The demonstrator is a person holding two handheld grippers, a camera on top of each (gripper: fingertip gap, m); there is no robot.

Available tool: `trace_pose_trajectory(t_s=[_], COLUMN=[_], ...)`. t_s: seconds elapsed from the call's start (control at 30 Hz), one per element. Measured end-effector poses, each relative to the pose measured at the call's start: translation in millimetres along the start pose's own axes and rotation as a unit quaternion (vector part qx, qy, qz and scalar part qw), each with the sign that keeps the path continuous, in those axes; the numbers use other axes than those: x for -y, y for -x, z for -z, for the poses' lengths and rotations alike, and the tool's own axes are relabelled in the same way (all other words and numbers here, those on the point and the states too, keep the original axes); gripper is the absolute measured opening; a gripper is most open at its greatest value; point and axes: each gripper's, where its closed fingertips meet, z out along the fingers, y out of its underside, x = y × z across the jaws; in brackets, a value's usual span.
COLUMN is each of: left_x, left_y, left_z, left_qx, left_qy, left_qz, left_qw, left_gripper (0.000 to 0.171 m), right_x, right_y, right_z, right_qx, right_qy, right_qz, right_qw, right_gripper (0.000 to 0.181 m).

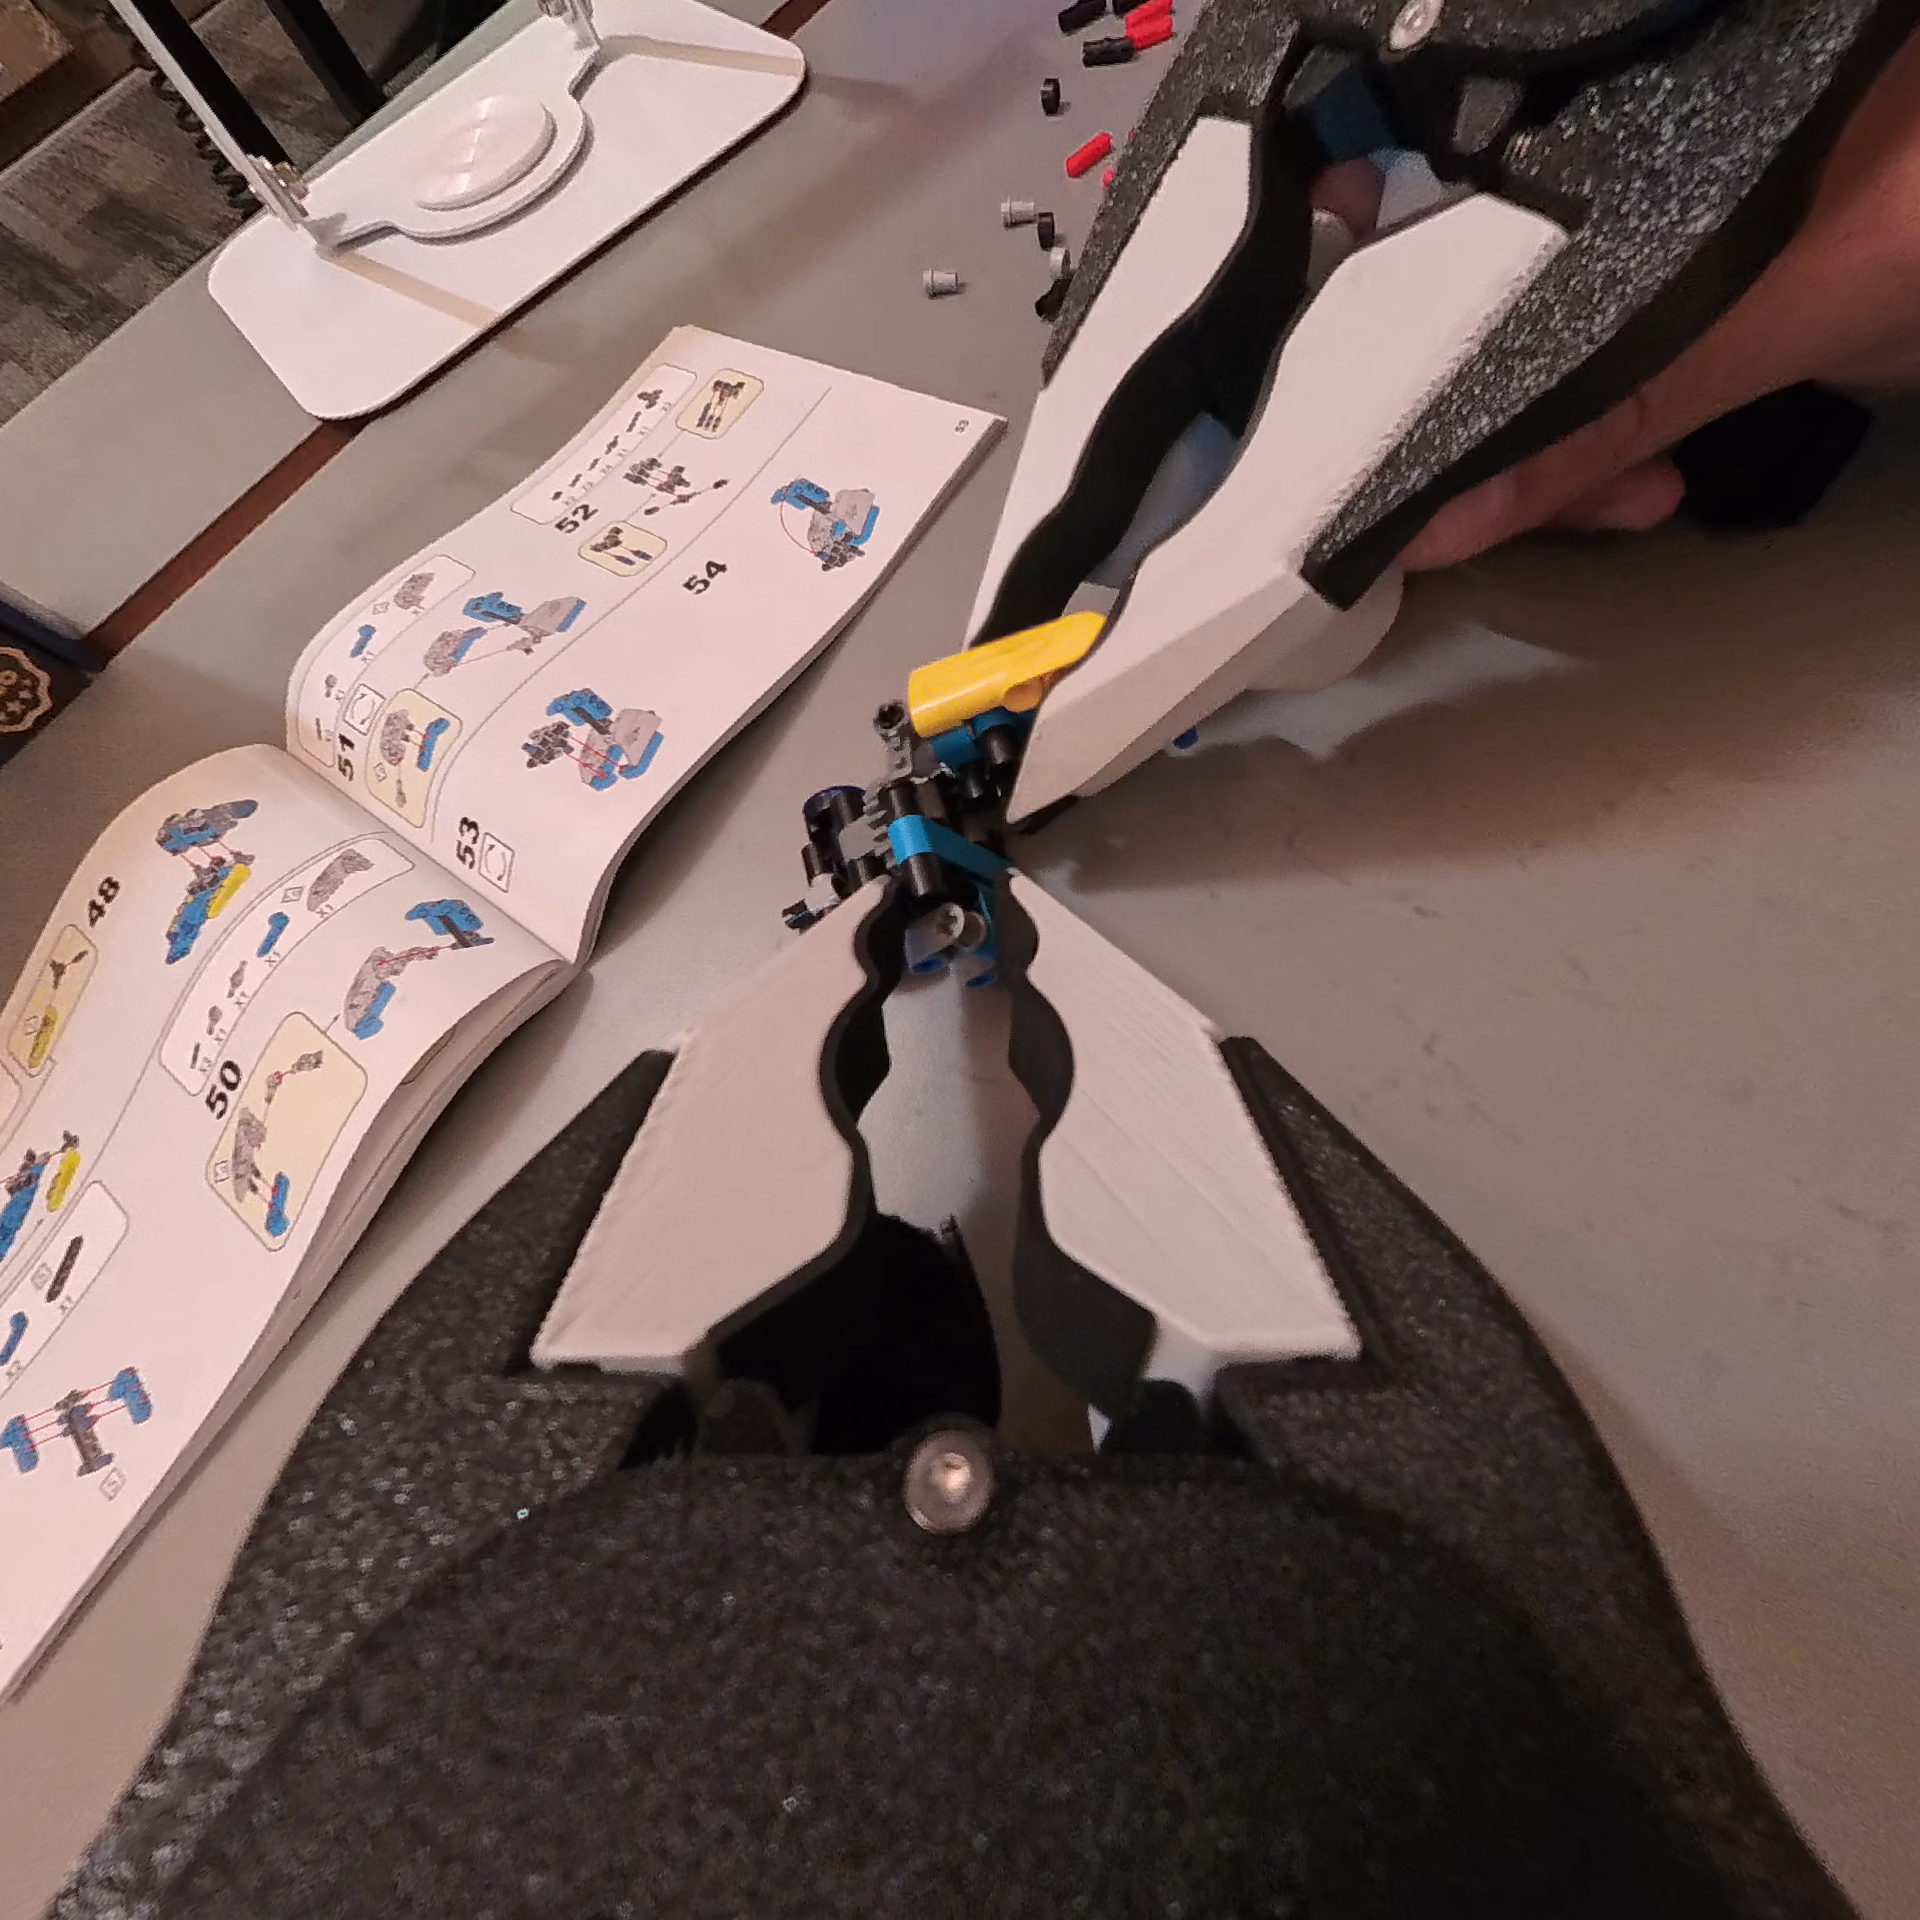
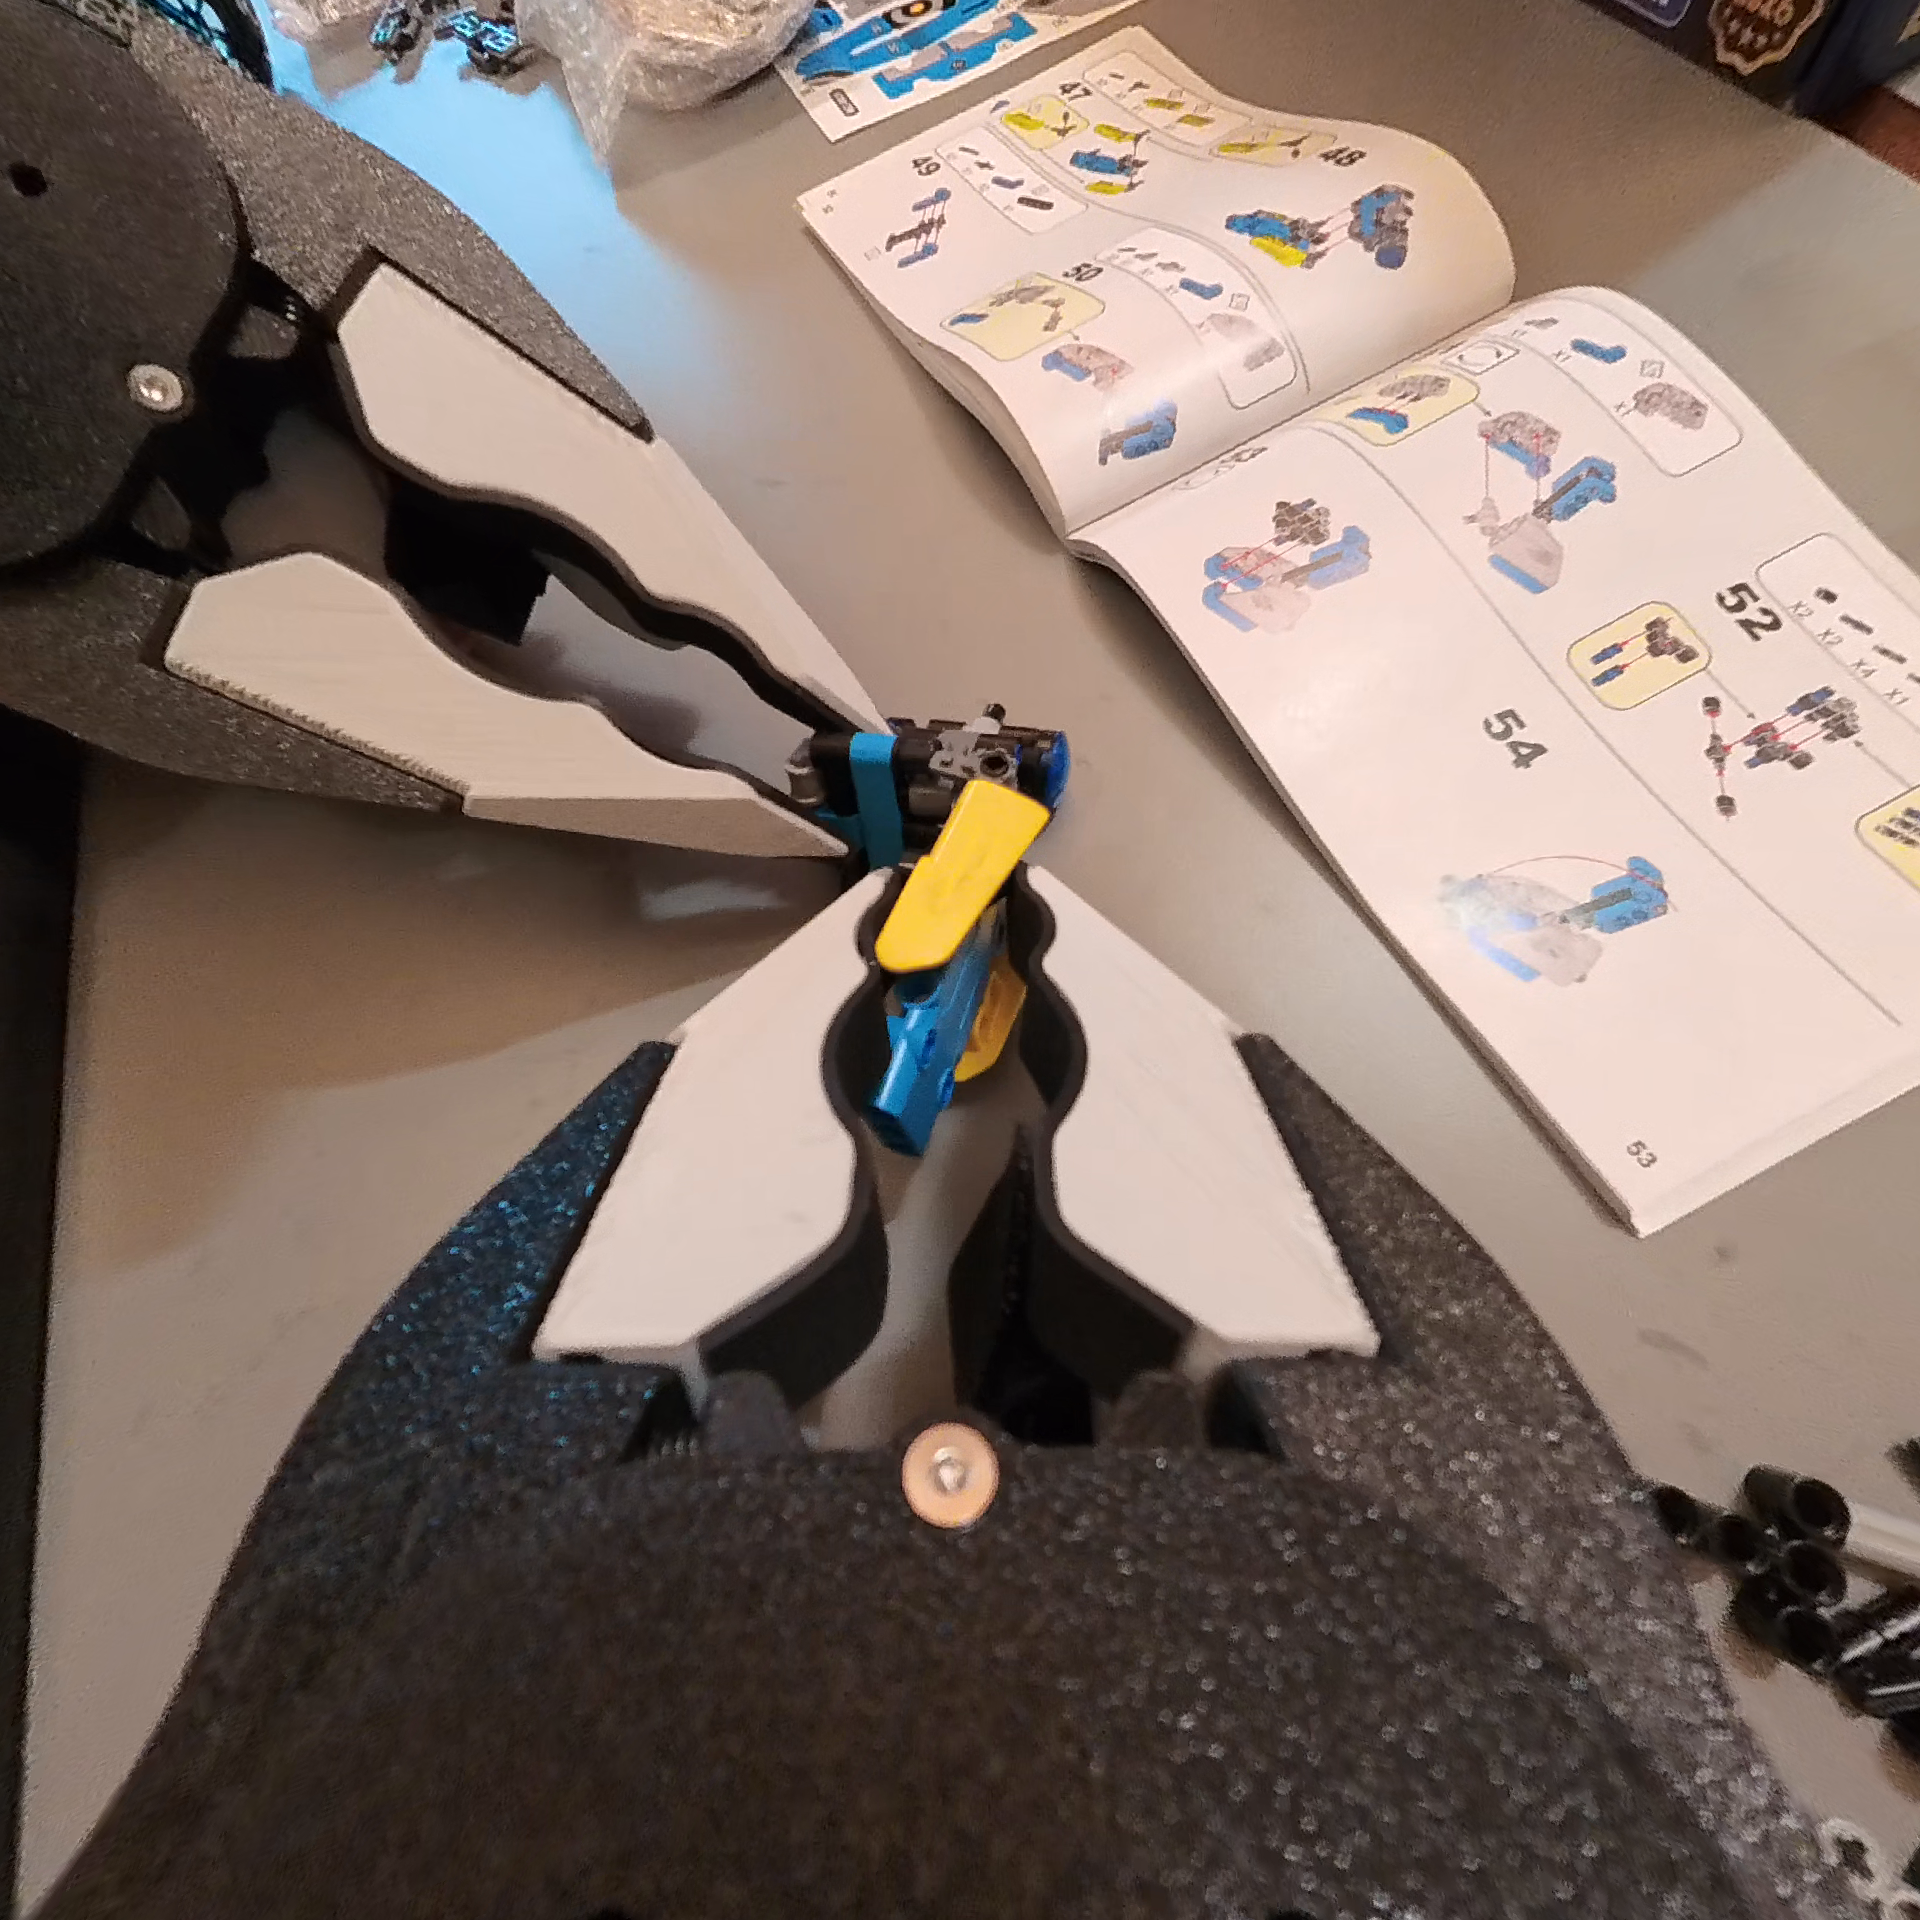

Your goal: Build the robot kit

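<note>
A small brick assembly [image 1: 914,831] of blue, black and grey parts is held just above the grey table between both grippers. My left gripper [image 1: 940,914] is shut on its near end. My right gripper [image 2: 951,904] is shut on the other part, a blue beam [image 2: 920,1049] with a yellow curved panel [image 2: 961,873]. The yellow panel [image 1: 997,665] also shows in the left wrist view, sticking out of the right gripper [image 1: 1023,717], which a hand [image 1: 1558,488] holds. In the right wrist view the left gripper [image 2: 862,790] comes in from the left and grips the black and blue cluster [image 2: 935,764].
An open instruction booklet [image 1: 499,748] lies left of the grippers; it also shows in the right wrist view [image 2: 1403,582]. A white stand base [image 1: 499,197] sits at the far left. Loose red, black and grey pins [image 1: 1039,208] lie beyond. Black pins [image 2: 1808,1569] lie at lower right. A plastic bag [image 2: 675,52] lies far off. My left and right fingertips are right by each other.
</note>
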Motion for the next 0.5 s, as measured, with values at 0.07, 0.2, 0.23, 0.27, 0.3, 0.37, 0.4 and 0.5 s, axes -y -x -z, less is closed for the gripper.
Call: trace_pose_trajectory(t_s=[0.07,0.2,0.23,0.27,0.3,0.37,0.4,0.5], left_x=[0.2,0.6,0.8,1.0,1.0,1.1,1.0,1.2], left_y=[0.0,-0.7,-0.8,-0.6,-0.4,0.2,0.5,1.1], left_z=[-0.1,0.9,1.0,1.1,1.2,1.0,0.9,0.9], left_qx=[0.003,0.018,0.021,0.025,0.028,0.029,0.026,0.019], left_qy=[0.001,0.005,0.005,0.007,0.008,0.01,0.01,0.006], left_qz=[-0.019,-0.051,-0.057,-0.062,-0.064,-0.063,-0.055,-0.047], left_qw=[1.0,0.999,0.998,0.998,0.998,0.998,0.998,0.999], left_gripper=[0.016,0.015,0.015,0.015,0.015,0.015,0.015,0.015], right_x=[-0.1,-1.1,-1.2,-1.3,-1.2,-0.6,-0.4,-0.6], right_y=[0.3,2.7,3.1,5.2,6.5,6.4,6.3,5.8], right_z=[0.2,1.3,1.3,1.5,0.7,0.0,-0.2,-0.5], right_qx=[0.007,-0.012,-0.015,-0.015,-0.017,-0.018,-0.027,-0.038], right_qy=[0.008,0.037,0.04,0.044,0.043,0.04,0.042,0.039], right_qz=[-0.009,0.002,-0.007,-0.005,0.001,-0.016,-0.009,0.002], right_qw=[1.0,0.999,0.999,0.999,0.999,0.999,0.999,0.999], right_gripper=[0.019,0.018,0.018,0.018,0.018,0.018,0.018,0.018])
